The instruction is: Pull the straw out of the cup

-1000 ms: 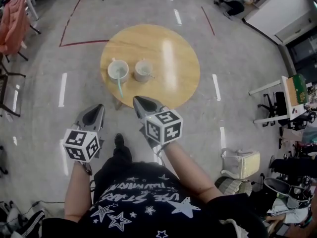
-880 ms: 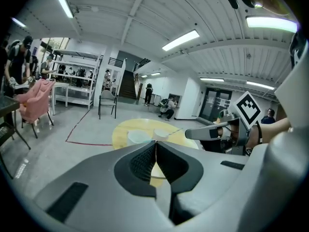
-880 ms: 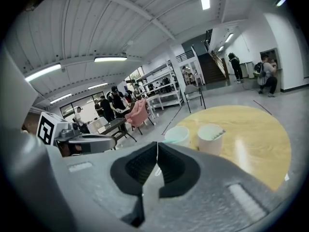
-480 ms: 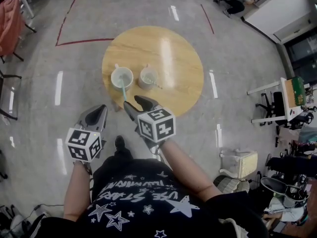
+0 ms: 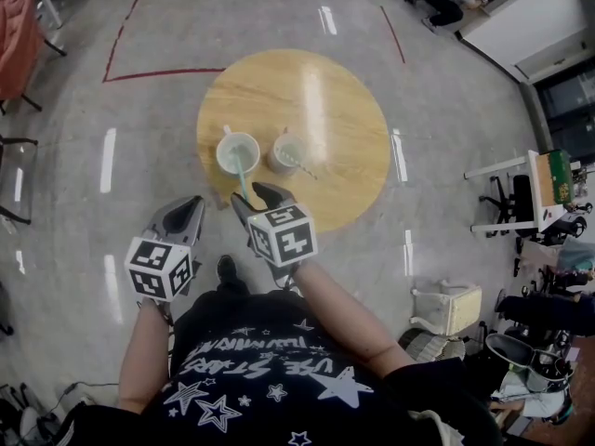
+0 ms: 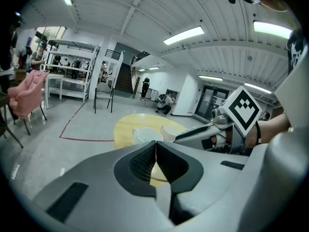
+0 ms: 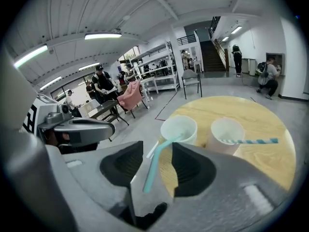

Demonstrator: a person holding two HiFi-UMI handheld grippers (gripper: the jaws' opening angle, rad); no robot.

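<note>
Two jaws of the grey right tool (image 7: 157, 151) stand apart. In the gap between them hangs the free end of the pale teal bendy plastic straw (image 7: 154, 162), and it looks to touch neither pad. Nothing is clamped yet.

The straw's other end sits inside the white round cup (image 7: 190, 135), straight ahead of the tool on the near part of the round pale-wood counter (image 7: 251, 115). From that cup the straw climbs over the near rim, bends there, and then slants down and back toward the person. Its long free part therefore lies roughly in line with the tool's own reach, not across it.

That alignment is what the coming move turns on. My reading is that the jaws need only close where they are, then draw back and up along the straw's slant, away from the cup. A sideways tug could tip the cup.

Just right of that cup stands a second white cup (image 7: 218, 146). Its blue-and-white striped straw (image 7: 253, 141) points off to the right, clear of the jaws.

The grey left tool (image 6: 155, 149) has its jaws pressed together on nothing. It sits left of the cup and short of the counter's edge, so the right tool is the nearer one.
</note>
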